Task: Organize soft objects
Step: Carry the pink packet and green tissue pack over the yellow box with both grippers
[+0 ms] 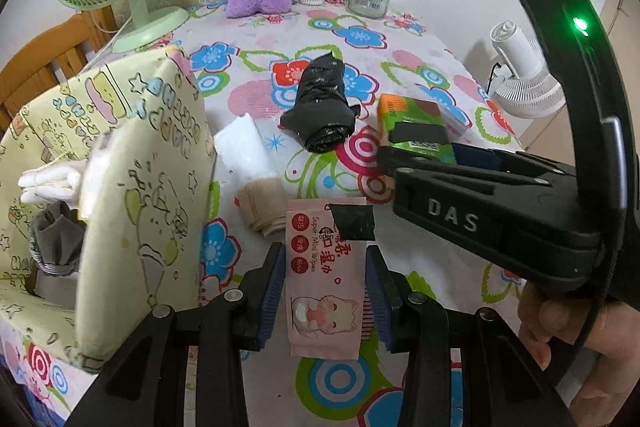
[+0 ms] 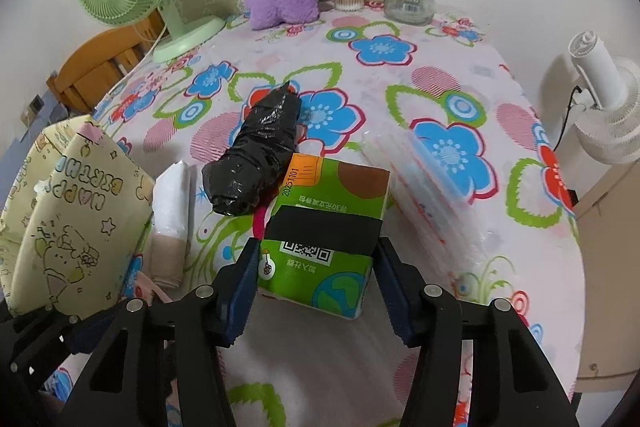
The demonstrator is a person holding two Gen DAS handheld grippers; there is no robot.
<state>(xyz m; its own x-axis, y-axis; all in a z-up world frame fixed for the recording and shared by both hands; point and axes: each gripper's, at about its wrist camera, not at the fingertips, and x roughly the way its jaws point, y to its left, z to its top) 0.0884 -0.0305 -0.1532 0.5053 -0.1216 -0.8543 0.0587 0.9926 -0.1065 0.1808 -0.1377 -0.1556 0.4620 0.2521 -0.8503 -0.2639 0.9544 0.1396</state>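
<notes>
1. Left gripper (image 1: 325, 291): jaws clamped on pink wet wipes pack (image 1: 325, 283), low over flowery tablecloth (image 1: 256, 39).
2. Yellow gift bag (image 1: 148, 187) far left, holding white and grey soft things.
3. Black plastic roll (image 2: 256, 163) lying mid-table.
4. Right gripper (image 2: 316, 283): jaws squeezing green tissue pack (image 2: 324, 239), touching black roll.

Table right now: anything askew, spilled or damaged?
Nothing spilled or damaged. Only oddities: black tape patches on the pink wipes pack and the green tissue pack. The black plastic roll lies crumpled and diagonal.
</notes>
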